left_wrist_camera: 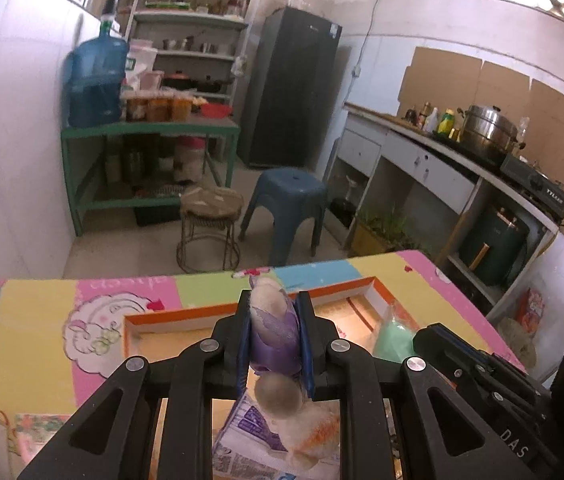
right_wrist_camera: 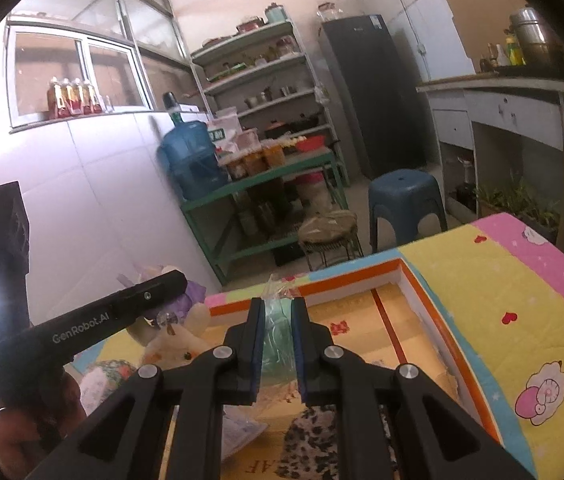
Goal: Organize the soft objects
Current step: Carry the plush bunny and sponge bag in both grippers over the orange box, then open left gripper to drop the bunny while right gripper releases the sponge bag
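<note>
My left gripper (left_wrist_camera: 273, 312) is shut on a plush toy (left_wrist_camera: 274, 332) with a purple and cream body, held above the orange-rimmed cardboard box (left_wrist_camera: 170, 317). My right gripper (right_wrist_camera: 277, 312) is shut on a mint-green soft item in clear plastic wrap (right_wrist_camera: 277, 338), also over the box (right_wrist_camera: 421, 288). The plush toy shows in the right wrist view (right_wrist_camera: 180, 334) under the left gripper. The green item shows in the left wrist view (left_wrist_camera: 395, 338) at the box's right side. A black-and-white spotted cloth (right_wrist_camera: 313, 436) lies in the box.
The box sits on a table with a colourful cartoon cover (left_wrist_camera: 42, 320). A printed packet (left_wrist_camera: 242, 444) lies in the box below the toy. Beyond the table stand a blue stool (left_wrist_camera: 287, 208), a small round stool (left_wrist_camera: 210, 224), a green rack (left_wrist_camera: 142, 160) and a counter (left_wrist_camera: 441, 152).
</note>
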### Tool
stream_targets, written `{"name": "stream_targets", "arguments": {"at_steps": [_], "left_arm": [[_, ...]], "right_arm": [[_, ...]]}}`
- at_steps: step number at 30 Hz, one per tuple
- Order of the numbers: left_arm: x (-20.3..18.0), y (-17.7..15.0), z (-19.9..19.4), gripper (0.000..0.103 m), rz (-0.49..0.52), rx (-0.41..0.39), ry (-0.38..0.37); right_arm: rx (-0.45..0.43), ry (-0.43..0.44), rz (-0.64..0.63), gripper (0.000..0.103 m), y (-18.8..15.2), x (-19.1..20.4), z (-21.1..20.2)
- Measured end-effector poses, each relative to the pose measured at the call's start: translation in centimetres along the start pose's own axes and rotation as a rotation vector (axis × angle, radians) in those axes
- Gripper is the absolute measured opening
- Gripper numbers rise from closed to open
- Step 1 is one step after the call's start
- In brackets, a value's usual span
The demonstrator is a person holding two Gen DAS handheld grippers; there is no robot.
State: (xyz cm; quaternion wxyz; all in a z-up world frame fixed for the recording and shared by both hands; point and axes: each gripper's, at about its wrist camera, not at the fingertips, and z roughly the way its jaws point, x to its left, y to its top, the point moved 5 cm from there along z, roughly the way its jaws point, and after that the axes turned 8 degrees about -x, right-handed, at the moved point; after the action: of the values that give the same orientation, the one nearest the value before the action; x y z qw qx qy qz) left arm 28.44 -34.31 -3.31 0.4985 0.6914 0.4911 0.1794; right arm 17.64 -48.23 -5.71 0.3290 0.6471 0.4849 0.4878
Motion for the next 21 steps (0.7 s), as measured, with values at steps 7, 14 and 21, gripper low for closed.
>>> {"name": "stream_targets", "arguments": {"at_steps": [7, 14, 21], "left_arm": [[0.3, -1.6, 2.3, 0.02, -0.024, 0.063, -0.013], [0.4, -2.9, 3.6, 0.02, -0.039, 0.095, -0.02], [0.1, -3.4, 4.2, 0.024, -0.019, 0.109, -0.014]], "right_arm": [[0.037, -0.009, -0.001, 0.014, -0.9, -0.5, 0.9], [0.052, -0.015, -0.005, 0.014, -1.5, -0.8, 1.4], [0.06, -0.028, 0.004, 0.015, -1.8, -0.8, 1.8]]}}
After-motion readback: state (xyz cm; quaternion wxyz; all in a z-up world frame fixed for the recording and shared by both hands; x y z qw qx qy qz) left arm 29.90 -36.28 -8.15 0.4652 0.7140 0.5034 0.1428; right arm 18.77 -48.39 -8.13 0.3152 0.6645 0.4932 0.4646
